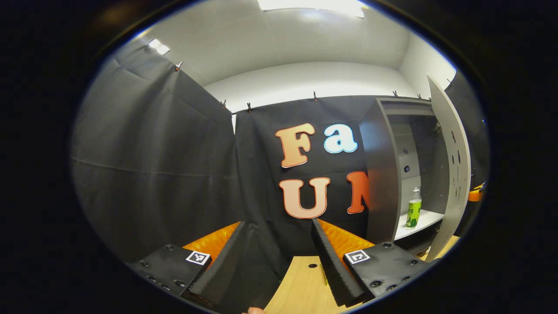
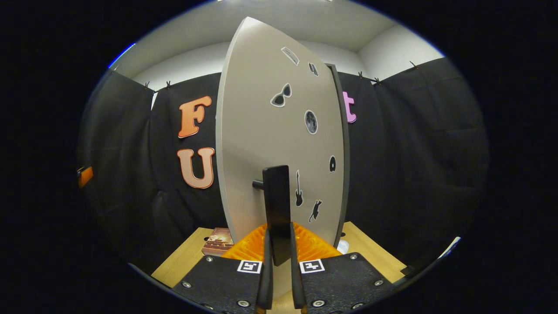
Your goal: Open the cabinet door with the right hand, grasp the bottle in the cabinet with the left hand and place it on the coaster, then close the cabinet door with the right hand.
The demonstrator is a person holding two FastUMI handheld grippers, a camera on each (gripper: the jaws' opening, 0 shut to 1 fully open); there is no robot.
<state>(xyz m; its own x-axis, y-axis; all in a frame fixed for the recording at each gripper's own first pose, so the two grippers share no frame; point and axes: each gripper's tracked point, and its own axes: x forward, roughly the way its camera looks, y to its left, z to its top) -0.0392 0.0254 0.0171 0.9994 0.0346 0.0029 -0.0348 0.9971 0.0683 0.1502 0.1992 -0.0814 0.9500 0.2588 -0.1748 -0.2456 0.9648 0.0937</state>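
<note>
Two grippers are at work. In the right gripper view, the right gripper [image 2: 279, 257] has its fingers pressed on the black handle [image 2: 276, 205] of the cabinet door [image 2: 261, 131], which stands open. In the left gripper view, the left gripper [image 1: 279, 257] is spread wide above the wooden table [image 1: 301, 283], holding nothing. At about three o'clock, the bottle [image 1: 413, 208] stands upright on the white shelf [image 1: 425, 220] inside the open cabinet [image 1: 383, 174].

The cabinet door [image 1: 451, 170] stands swung wide, leaving the cabinet [image 1: 383, 174] mouth open to the bottle [image 1: 413, 213] on its shelf [image 1: 425, 220]. The cabinet's near side wall borders that gap on the left.
</note>
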